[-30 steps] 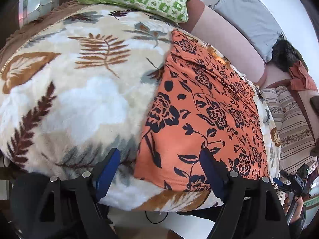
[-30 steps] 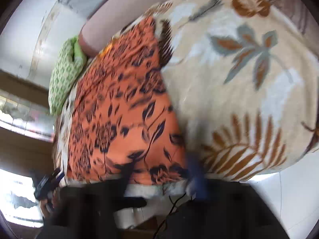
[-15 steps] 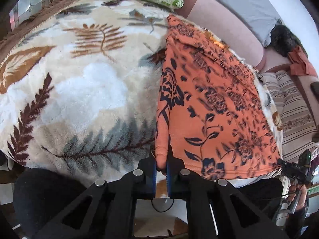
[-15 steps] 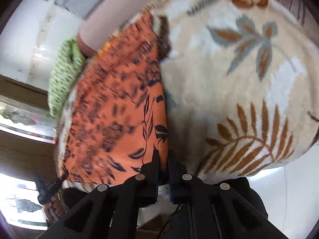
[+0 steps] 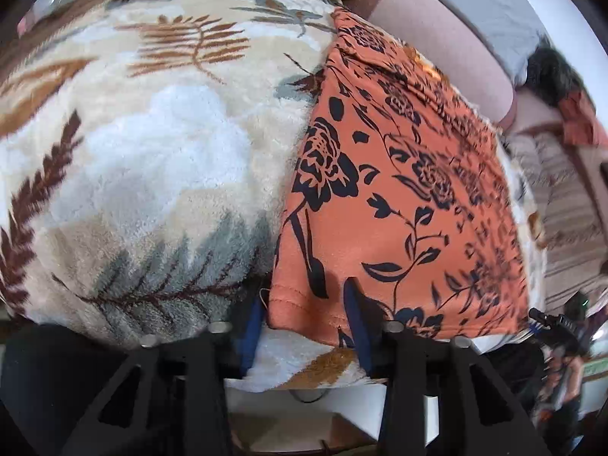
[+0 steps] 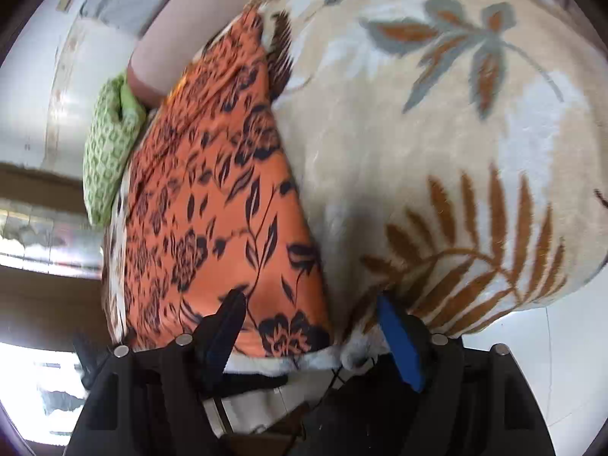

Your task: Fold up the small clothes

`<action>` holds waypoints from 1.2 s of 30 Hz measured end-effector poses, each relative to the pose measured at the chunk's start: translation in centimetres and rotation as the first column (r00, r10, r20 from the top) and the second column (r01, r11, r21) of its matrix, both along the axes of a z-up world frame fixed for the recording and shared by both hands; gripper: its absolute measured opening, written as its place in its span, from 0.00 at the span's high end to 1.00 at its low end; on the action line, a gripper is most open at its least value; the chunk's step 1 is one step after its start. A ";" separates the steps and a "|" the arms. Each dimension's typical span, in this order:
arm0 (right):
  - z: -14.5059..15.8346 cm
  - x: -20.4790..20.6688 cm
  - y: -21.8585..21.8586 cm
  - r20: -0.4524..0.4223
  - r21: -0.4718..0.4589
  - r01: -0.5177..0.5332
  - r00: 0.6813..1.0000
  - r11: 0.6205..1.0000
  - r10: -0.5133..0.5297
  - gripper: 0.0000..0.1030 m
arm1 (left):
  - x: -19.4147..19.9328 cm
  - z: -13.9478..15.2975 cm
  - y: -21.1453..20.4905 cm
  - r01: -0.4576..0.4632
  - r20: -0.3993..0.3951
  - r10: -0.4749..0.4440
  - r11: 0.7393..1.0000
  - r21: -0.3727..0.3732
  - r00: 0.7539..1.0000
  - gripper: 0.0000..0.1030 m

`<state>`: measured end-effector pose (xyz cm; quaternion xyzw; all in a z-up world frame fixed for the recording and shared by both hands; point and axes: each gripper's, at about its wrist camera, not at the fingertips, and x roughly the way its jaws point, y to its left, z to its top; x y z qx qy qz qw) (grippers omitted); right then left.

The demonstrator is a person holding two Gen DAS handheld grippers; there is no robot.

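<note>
Clenched half a second ago, left tool [image 5: 304, 296] and right tool [image 6: 309, 298] have just opened. Each stands released, straddling a cloth [image 5: 399, 190] corner at 6 o'clock.

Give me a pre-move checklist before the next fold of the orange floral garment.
1. Orange garment lies flat on the blanket: ok.
2. Left gripper clamped on its near hem corner: not ok; jaws apart, corner between them.
3. Right gripper clamped on the other near corner: not ok; jaws have just been opening, corner between them.
4. Both grippers lined up at the near hem: ok.
5. Blanket pile kept out of the coming grip: cannot tell.
</note>
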<state>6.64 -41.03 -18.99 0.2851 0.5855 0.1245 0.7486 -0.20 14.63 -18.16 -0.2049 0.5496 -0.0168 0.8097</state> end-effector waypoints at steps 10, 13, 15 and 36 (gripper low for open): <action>3.8 0.9 -1.4 0.103 0.214 0.009 0.994 0.977 -0.032 0.92 | 2.1 6.3 0.5 0.032 0.123 -0.012 0.986 -0.161 0.992 0.94; 6.5 3.9 -1.6 0.177 0.303 0.004 0.982 0.953 -0.061 0.92 | 4.9 9.5 0.9 0.053 0.188 -0.020 0.983 -0.174 0.982 0.94; 8.3 6.8 -1.6 0.224 0.355 0.001 0.971 0.935 -0.086 0.92 | 8.3 12.1 1.2 0.075 0.234 -0.033 0.982 -0.172 0.972 0.94; 3.8 32.5 1.6 0.239 0.066 0.121 0.962 0.991 -0.133 0.41 | 34.9 5.6 8.4 -0.180 0.136 0.186 0.982 -0.055 0.973 0.28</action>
